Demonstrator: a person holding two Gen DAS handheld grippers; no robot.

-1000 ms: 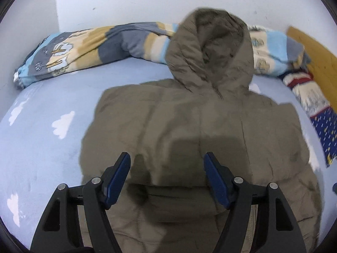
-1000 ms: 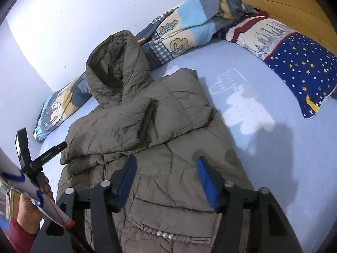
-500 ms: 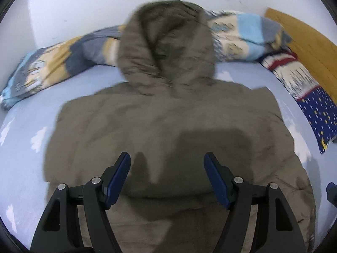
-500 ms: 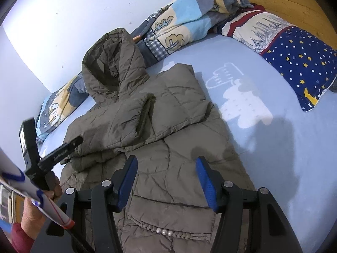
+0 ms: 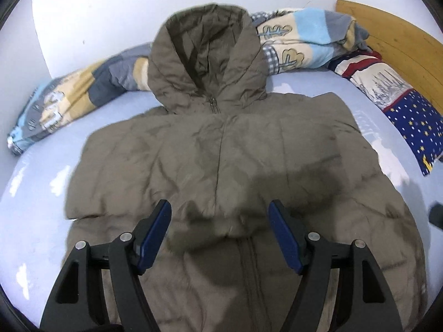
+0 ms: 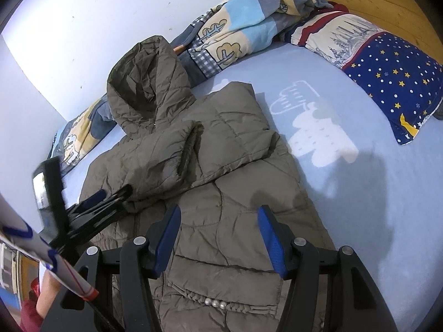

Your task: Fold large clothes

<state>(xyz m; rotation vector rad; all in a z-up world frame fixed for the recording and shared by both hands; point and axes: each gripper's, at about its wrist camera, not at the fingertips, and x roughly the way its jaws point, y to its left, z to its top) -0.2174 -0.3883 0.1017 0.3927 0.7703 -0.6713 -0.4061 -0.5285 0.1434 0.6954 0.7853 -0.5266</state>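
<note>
An olive-brown padded hooded jacket lies flat on the light blue bed, hood toward the wall, both sleeves folded across its chest. My left gripper is open and empty just above the folded sleeves at mid-chest. In the right wrist view the jacket fills the centre, its hood up left. My right gripper is open and empty above the jacket's lower right body. The left gripper shows there at the left, over the folded sleeve.
A rolled patterned blanket lies along the wall behind the hood. A blue star pillow lies at the right by the wooden headboard. Bare blue sheet lies right of the jacket.
The left gripper has moved to the right and in over the jacket's chest; it now shows larger in the right wrist view. The right gripper has shifted slightly. The jacket lies unchanged.
</note>
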